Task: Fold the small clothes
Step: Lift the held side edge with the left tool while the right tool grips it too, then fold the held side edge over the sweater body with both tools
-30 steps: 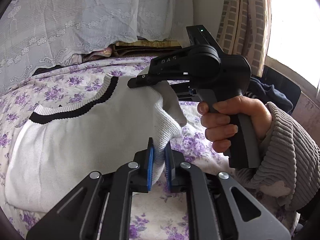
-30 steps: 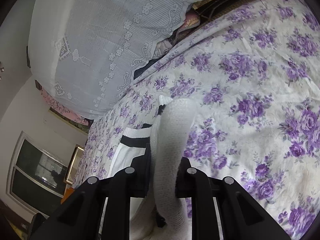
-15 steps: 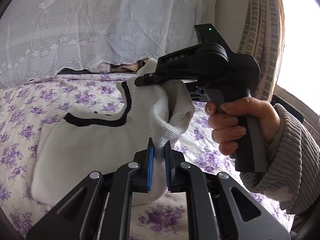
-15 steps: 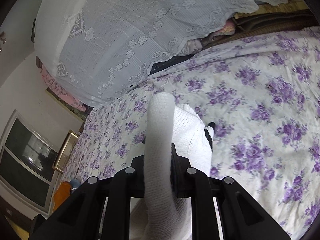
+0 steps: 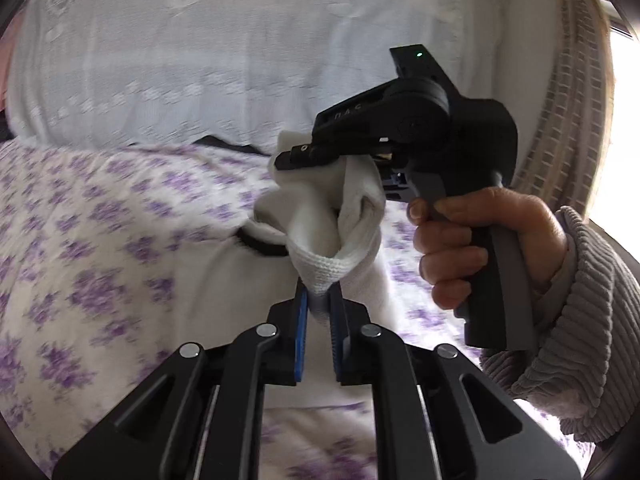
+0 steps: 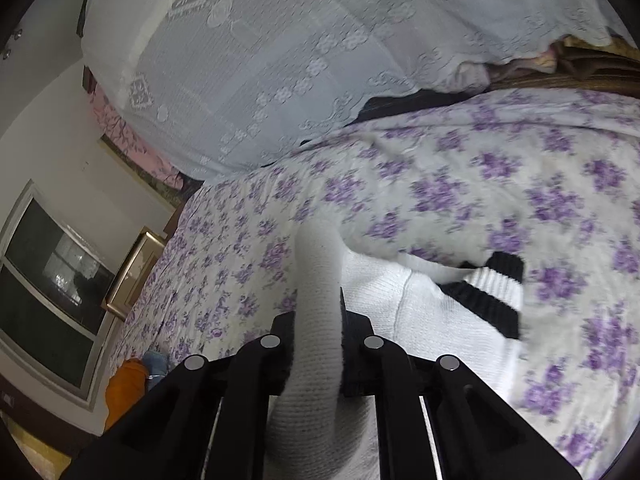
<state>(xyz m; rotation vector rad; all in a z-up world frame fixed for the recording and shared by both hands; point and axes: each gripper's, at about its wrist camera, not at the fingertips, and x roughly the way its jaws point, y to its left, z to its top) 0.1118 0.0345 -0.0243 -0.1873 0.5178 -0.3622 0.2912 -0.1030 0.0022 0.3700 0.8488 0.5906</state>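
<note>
Sweater (image 5: 320, 240) hangs bunched between both tools above the bed (image 5: 120, 220): left tool (image 5: 319, 304) pinches a knit edge tight, and right tool (image 5: 288, 160), just ahead of it, grips another fold after closing further on it. To fold well, I judge both should carry the cloth across together, level and taut, then lay it flat before letting go. Faint letters on the right tool's body look like "DAS".
</note>
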